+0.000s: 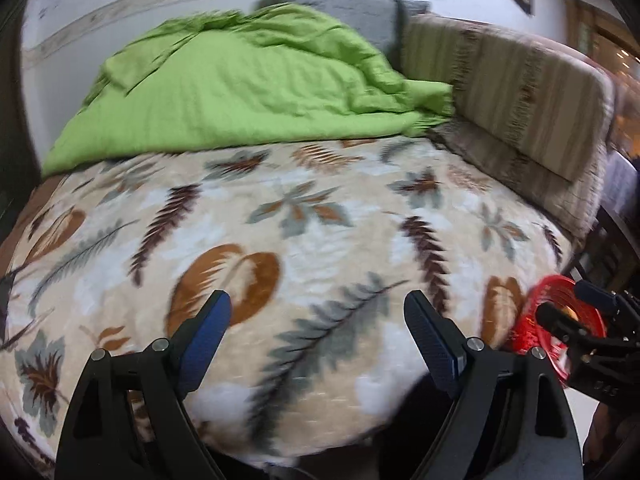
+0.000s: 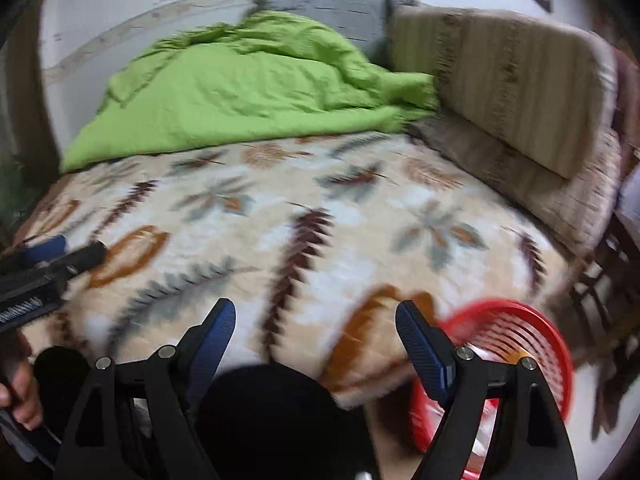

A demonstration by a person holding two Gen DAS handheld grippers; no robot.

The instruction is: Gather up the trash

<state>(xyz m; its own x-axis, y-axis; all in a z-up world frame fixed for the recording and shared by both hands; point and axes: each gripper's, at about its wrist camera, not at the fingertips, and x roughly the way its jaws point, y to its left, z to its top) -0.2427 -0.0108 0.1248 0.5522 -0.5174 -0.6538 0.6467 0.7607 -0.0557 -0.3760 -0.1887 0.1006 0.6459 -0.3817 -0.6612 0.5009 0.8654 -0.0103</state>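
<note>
Both grippers stand wide apart with nothing between the blue pads. My left gripper [image 1: 318,320] is aimed down over the bed [image 1: 280,248], and all I see through the gap is the leaf-print blanket. My right gripper [image 2: 316,328] is the same, empty, pointing at the near edge of the bed.

Trash basket now: the red basket [image 2: 520,332] sits on the floor just off the bed's near right corner, right beside my right-hand finger. Slatted sides, open top, and I can make out pale crumpled stuff inside, likely paper or plastic, though it is too blurred to name. I'd judge it is parked there so anything lifted off the bed has a short drop into it. From the left camera the basket [image 1: 548,320] shows partly behind the right gripper [image 1: 576,308].

On the bed itself I see no loose trash at all. A green quilt [image 1: 240,88] is bunched at the far end, a striped cushion [image 1: 512,92] leans along the right side, grey pillow behind. If any litter remains, it may be under a fold of that quilt; I can't tell from here.

The left gripper [image 2: 64,252] shows at the left edge of the right view, with a hand [image 2: 20,392] below it on the handle.

Writing: none that I can read. Everything is smeared.

My read: collecting looks near done, or I'm scanning for the next piece.
</note>
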